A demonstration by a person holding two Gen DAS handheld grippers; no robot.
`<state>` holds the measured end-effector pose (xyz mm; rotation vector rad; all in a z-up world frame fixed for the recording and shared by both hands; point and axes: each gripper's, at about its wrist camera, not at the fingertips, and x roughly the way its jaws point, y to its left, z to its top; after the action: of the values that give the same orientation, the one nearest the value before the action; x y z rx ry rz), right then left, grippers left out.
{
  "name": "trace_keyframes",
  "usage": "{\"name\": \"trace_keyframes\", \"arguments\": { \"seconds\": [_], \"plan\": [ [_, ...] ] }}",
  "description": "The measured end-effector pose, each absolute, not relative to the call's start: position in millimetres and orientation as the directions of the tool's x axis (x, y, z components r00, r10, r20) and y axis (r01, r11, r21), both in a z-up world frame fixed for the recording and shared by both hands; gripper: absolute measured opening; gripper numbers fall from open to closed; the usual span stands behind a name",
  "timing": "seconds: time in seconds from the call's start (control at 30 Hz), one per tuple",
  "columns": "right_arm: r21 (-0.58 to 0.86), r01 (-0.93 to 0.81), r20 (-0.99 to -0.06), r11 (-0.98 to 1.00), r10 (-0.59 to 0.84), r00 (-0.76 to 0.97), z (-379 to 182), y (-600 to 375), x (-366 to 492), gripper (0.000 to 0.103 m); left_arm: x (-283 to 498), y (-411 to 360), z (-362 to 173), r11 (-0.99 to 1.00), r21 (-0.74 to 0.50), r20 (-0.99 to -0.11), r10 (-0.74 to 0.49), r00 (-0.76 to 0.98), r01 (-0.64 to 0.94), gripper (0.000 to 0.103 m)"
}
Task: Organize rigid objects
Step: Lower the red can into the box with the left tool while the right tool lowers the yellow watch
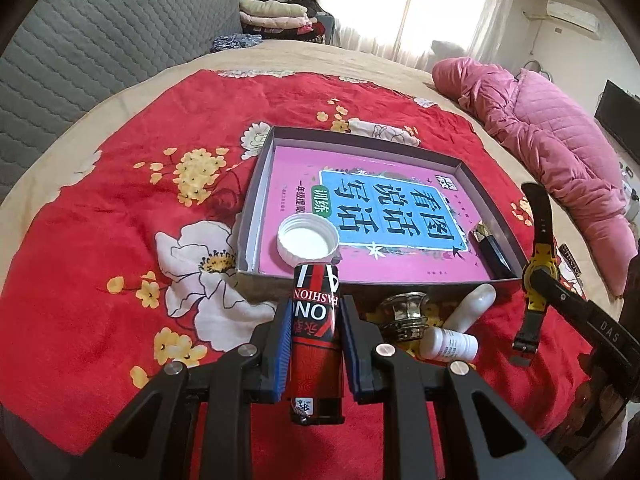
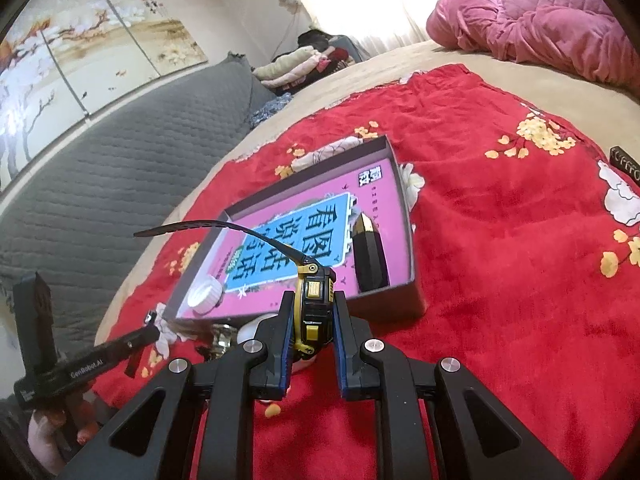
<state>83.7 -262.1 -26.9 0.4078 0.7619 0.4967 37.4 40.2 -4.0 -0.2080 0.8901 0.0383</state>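
Left gripper (image 1: 316, 344): jaws nearly closed, pads clamped on both sides of a red cylindrical can (image 1: 316, 332) printed "FASHION", held above the red floral blanket (image 1: 100, 220).

Right gripper (image 2: 312, 320): jaws closed tight on the case of a black-and-yellow wristwatch (image 2: 314, 304); one strap arcs up toward 10 o'clock in the right wrist view, over the box. In the left wrist view the same watch hangs at 3 o'clock, clear of the blanket.

Shallow dark box (image 1: 496, 200) sits on the blanket at 12 o'clock from the can. Inside it: a pink book (image 1: 400, 208) with a blue title panel covering the floor, a white cap (image 1: 307, 238) lying open side up at the near-left corner, and a black-and-gold object (image 2: 370, 248) along the right wall.

Outside the box, just beside its near wall: a glass knob-like piece (image 1: 404, 312), a white capsule-shaped item (image 1: 472, 306), and a small white bottle (image 1: 450, 344) on its side.

A pink quilted jacket (image 1: 560, 132) lies at 2 o'clock, well apart.
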Motion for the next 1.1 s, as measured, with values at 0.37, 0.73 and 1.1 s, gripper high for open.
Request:
{"name": "trace_keyframes", "arguments": {
  "seconds": [0.37, 0.73, 1.1],
  "plan": [
    [0.527, -0.299, -0.526, 0.795, 0.582, 0.620, -24, -259, 89, 0.017, 49, 29, 1, 0.984, -0.149, -0.769, -0.053, 0.637, -0.098, 0.023],
    [0.512, -0.315, -0.511, 0.799, 0.579, 0.636, -19, -252, 94, 0.017, 73, 22, 0, 0.982, -0.159, -0.766, -0.058, 0.641, -0.101, 0.023],
    [0.542, -0.291, -0.497, 0.789, 0.580, 0.646, -22, -251, 108, 0.017, 105, 13, -6, 0.981, -0.171, -0.767, -0.071, 0.637, -0.096, 0.023]
  ]
}}
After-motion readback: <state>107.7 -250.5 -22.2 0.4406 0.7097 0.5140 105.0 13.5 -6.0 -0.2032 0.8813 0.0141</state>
